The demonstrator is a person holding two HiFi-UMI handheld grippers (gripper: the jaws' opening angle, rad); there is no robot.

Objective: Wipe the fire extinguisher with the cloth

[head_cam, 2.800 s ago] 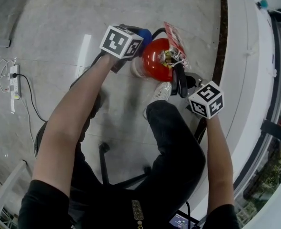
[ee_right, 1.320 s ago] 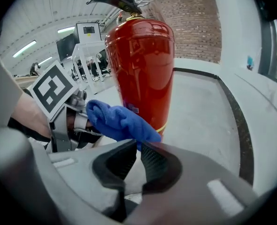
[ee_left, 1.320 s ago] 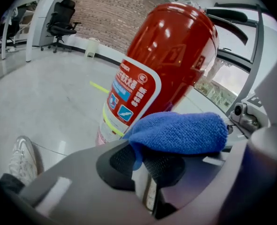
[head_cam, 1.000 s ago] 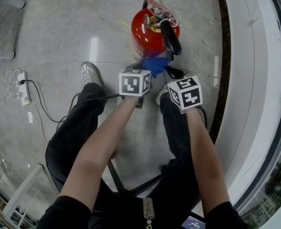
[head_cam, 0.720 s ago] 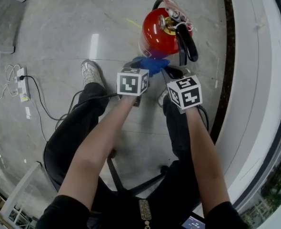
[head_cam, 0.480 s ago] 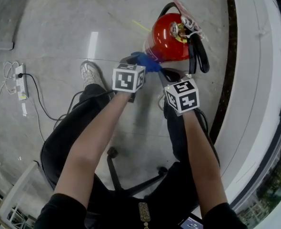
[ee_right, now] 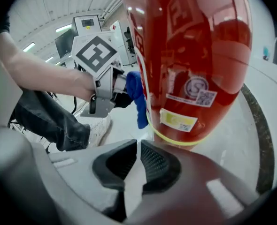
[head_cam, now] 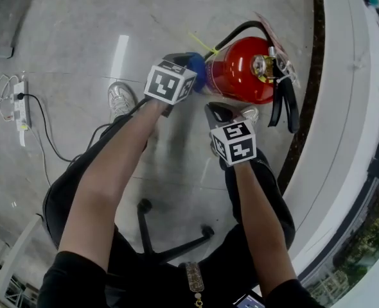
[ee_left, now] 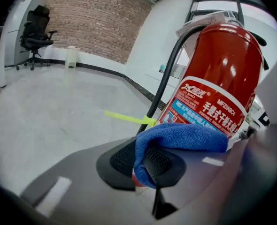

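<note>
On glossy grey floor [head_cam: 80, 37] by wall [ee_left: 148, 36]: left hand-held gripper [ee_left: 145, 156] tight on cloth [ee_left: 185, 137], right hand-held gripper [ee_right: 137, 150] closed.

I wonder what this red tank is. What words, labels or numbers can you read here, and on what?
"手提式干粉灭火器": white label band on the fire extinguisher.
"MFZ/ABC4": same band; last character unsure.
Script logo and small English line there: too blurred.
Round sticker, QR code and yellow sticker lower on the body: too small to read.
</note>
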